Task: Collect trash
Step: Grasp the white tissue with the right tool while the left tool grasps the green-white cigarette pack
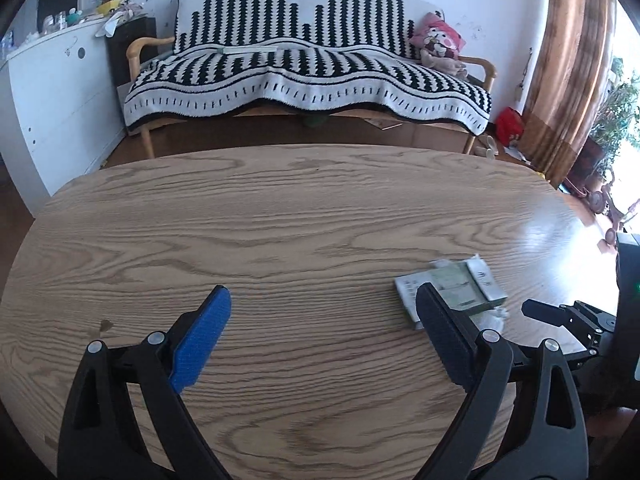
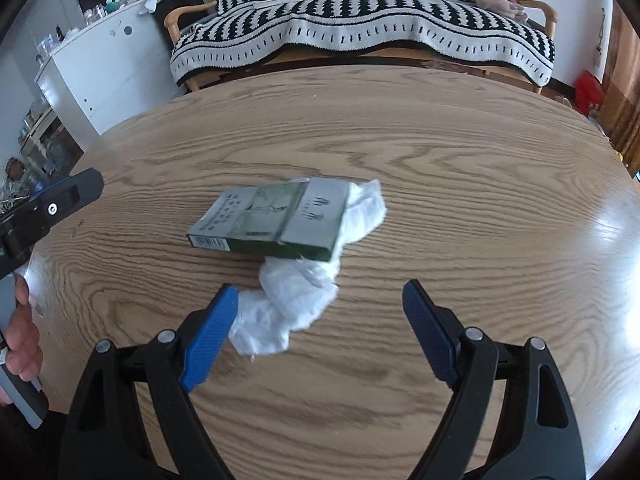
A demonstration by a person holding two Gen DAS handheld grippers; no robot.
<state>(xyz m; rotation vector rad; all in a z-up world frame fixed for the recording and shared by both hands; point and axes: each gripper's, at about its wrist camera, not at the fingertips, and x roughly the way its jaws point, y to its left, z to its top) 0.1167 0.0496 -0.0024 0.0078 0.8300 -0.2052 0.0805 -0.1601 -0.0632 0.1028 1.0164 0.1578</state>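
A green and grey cigarette pack [image 2: 276, 220] lies flat on the round wooden table [image 2: 480, 200], resting on a crumpled white tissue [image 2: 296, 304] that spills out toward me. My right gripper [image 2: 320, 300] hangs open just above the table, its left blue pad touching or nearly touching the tissue's near end, nothing pinched. In the left wrist view the same pack [image 1: 460, 284] sits at the right, partly behind the right finger of my left gripper [image 1: 324, 296], which is open over bare wood. The right gripper's tip [image 1: 544, 312] shows at that view's right edge.
Beyond the table stands a wooden sofa under a black-and-white striped blanket [image 1: 304, 76], with a pink plush toy [image 1: 438, 42] on it. A white cabinet [image 1: 60, 92] stands to the left, a brown curtain [image 1: 568, 80] to the right. A hand [image 2: 20, 328] holds the left gripper's handle.
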